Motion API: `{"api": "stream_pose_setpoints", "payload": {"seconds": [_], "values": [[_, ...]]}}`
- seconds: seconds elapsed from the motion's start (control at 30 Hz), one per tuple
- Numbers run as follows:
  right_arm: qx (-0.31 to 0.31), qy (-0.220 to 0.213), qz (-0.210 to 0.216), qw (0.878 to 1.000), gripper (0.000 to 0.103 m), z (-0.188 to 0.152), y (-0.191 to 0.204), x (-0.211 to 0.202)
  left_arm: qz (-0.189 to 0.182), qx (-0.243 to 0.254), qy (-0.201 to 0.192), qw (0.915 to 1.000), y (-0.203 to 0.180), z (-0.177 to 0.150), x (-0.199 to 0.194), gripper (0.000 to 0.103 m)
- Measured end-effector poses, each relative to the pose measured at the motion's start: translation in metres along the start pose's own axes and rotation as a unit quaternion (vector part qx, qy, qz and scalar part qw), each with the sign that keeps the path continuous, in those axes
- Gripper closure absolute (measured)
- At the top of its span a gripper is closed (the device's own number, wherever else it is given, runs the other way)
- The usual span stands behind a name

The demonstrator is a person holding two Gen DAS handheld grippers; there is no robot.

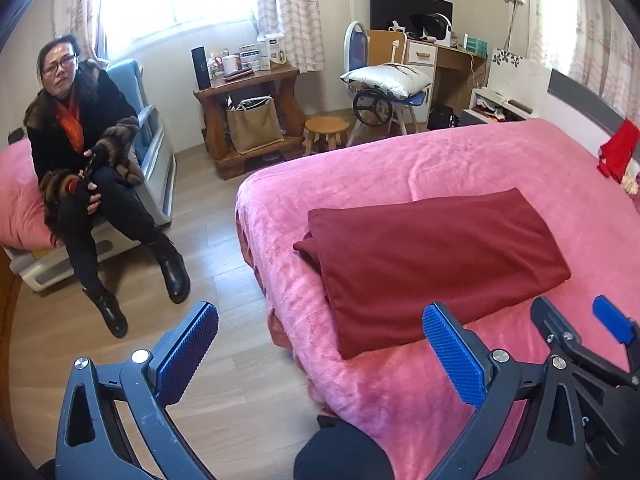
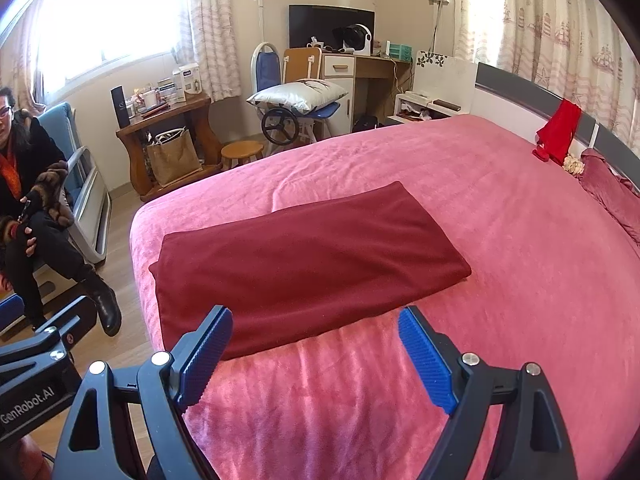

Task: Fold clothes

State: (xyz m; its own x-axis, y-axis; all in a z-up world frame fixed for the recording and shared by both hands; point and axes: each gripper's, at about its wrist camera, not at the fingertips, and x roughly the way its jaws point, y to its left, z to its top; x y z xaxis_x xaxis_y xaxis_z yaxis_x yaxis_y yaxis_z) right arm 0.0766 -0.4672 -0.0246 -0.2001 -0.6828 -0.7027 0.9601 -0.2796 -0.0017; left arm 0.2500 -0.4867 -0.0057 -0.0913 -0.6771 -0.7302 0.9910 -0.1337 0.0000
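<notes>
A dark red garment lies folded into a flat rectangle on the pink bed, near its foot corner. My left gripper hangs open over the bed's edge, one blue pad above the floor and the other in front of the garment's near edge, nothing between them. My right gripper is open too, just short of the garment's near edge, with only pink blanket between its pads. The right gripper's fingers show at the right of the left wrist view.
A person in a dark coat sits on a blue-grey seat left of the bed, boots on the wooden floor. A wooden side table, a stool, a chair with a pillow and a desk stand behind. A red cloth hangs at the headboard.
</notes>
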Motion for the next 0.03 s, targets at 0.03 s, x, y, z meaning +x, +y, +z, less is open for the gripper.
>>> {"api": "stream_pose_setpoints", "payload": {"seconds": [0.03], "values": [[0.001,0.001,0.000,1.000,0.016,-0.0001,-0.0004,0.0002,-0.004,-0.005,-0.002,1.0000,0.0012,0.0002,-0.0003,0.000]]}}
